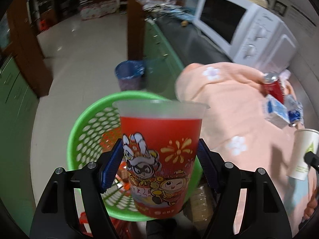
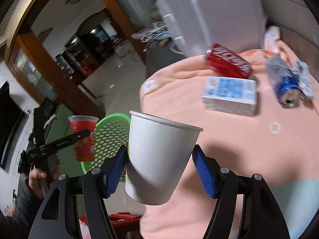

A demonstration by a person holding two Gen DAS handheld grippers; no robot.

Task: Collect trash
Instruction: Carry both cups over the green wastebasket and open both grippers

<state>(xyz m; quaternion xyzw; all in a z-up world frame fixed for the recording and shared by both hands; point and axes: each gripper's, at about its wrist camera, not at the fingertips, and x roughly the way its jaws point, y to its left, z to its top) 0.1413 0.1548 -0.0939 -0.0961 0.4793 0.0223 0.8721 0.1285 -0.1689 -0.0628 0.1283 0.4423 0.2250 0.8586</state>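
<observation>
In the left wrist view, the left tool (image 1: 160, 165) held a red printed plastic cup (image 1: 162, 149) between its blue pads, upright, directly above the green perforated basket (image 1: 89, 127) at the near left, where some red-printed packaging lay. Farther off on the floor stood a blue-lined waste bin (image 1: 129, 75). To the right, the bench was draped in a peach cloth (image 1: 235, 107), with a white microwave (image 1: 245, 25) at its far end.

In the right wrist view, a hand (image 2: 42, 176) at the near left gripped the handle of the other tool, with the red cup beside the basket rim. At centre, the right tool (image 2: 159, 171) clamped a white paper cup (image 2: 159, 155), tilted, over the near edge of the cloth. Farther right on the cloth lay a red cola can (image 2: 229, 61) on its side, a blue-and-white carton (image 2: 229, 95) just in front of it, and a crushed blue can (image 2: 287, 87) near the right edge
</observation>
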